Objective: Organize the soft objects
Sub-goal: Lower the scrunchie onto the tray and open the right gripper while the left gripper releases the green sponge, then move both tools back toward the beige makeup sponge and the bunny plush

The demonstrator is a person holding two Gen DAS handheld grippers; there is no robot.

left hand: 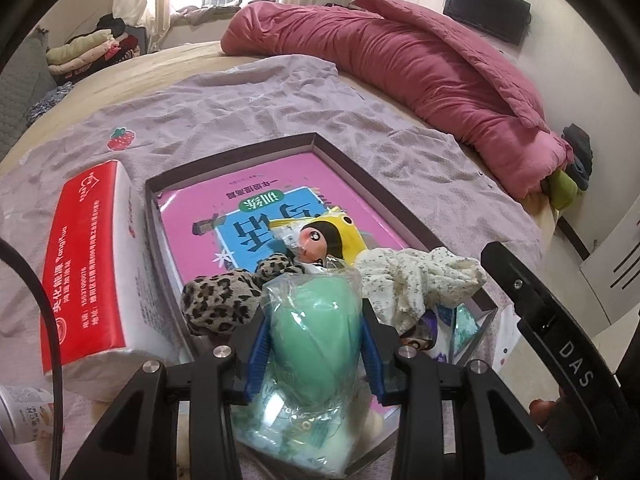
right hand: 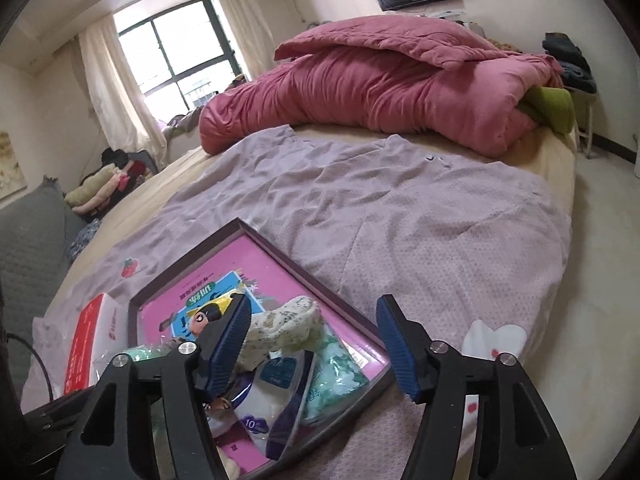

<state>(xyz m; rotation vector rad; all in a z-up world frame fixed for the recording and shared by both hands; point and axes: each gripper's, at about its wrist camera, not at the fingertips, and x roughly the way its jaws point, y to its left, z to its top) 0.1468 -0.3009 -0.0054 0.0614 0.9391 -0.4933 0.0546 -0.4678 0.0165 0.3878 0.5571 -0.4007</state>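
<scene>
Ahead of the left hand-held gripper [left hand: 312,344] a shallow dark-rimmed box [left hand: 240,152] is seen on a lilac sheet [left hand: 280,104] spread over the bed, with a pink book [left hand: 208,216] lying flat inside it. Just left of the box a red-and-white tissue pack [left hand: 92,264] is laid, and a small can [left hand: 22,412] is seen at the lower left. A rolled pink quilt [left hand: 420,64] is stretched across the far side of the bed.

Just beyond the fingertips the near end of the box is crowded by a leopard-print cloth [left hand: 220,300], a doll [left hand: 320,240] in a yellow hood and a floral cloth [left hand: 412,276].

A mint-green soft thing in clear crinkled wrap [left hand: 312,308] is clamped between the blue pads [left hand: 258,354] of the left hand-held gripper, over the near end of the box. It is rounded and egg-like, and its long axis is run along the fingers, the narrower end pointed away.

The right hand-held gripper [right hand: 316,344] is held wide and empty above the box's near right corner, over a white packet [right hand: 272,392] and a green-patterned packet [right hand: 340,380].
</scene>
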